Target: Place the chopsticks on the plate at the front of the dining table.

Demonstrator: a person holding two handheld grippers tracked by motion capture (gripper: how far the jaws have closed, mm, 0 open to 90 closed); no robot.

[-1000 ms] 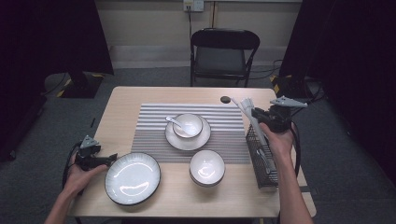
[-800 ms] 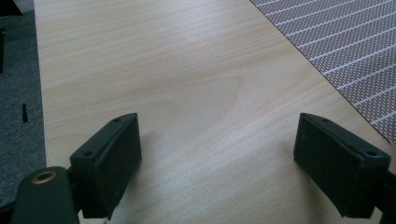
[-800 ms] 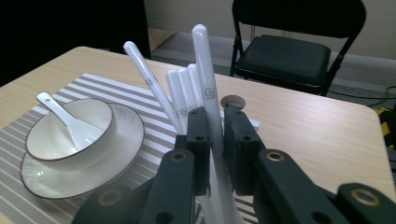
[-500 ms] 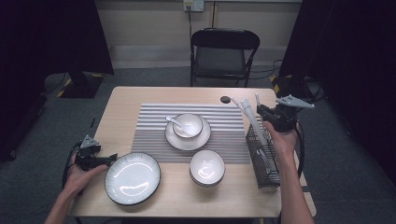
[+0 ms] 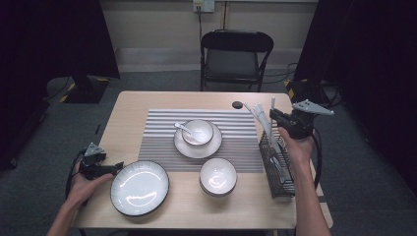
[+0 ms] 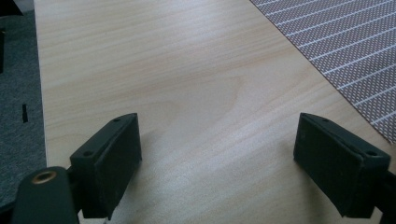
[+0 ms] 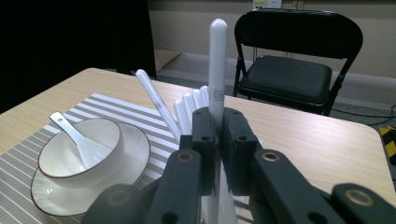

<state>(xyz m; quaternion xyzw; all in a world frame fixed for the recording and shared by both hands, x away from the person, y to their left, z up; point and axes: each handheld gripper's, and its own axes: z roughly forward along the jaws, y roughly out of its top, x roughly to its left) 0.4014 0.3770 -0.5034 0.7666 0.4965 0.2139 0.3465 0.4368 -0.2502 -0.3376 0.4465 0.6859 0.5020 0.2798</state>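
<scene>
**White chopstick pinched upright above the wire rack**

The white chopstick [image 7: 217,60] stands upright between the jaws of the right gripper [image 7: 218,140], which have just been closing and now press on its shaft; in the high view it rises at the far end of the wire rack [image 5: 280,189].

Largest to smallest: the table [image 5: 147,101], of light wood, carries a striped placemat [image 5: 157,142] at its centre. A black folding chair [image 5: 236,54] stands beyond the far edge. At the near left lies a large plate with a dark rim [image 5: 139,188]. On the placemat a saucer [image 5: 184,146] bears a bowl [image 5: 198,132] holding a white spoon [image 5: 183,128]. A second bowl [image 5: 218,176] sits at the mat's near edge. The wire rack lies along the right edge of the table; further white chopsticks [image 7: 154,100] lean out of it, just beside the held one. A small dark disc [image 5: 237,104] rests near the far edge.

The left gripper [image 6: 217,158] has its jaws spread wide over bare table, with nothing between them; in the high view it rests just left of the large plate.
</scene>
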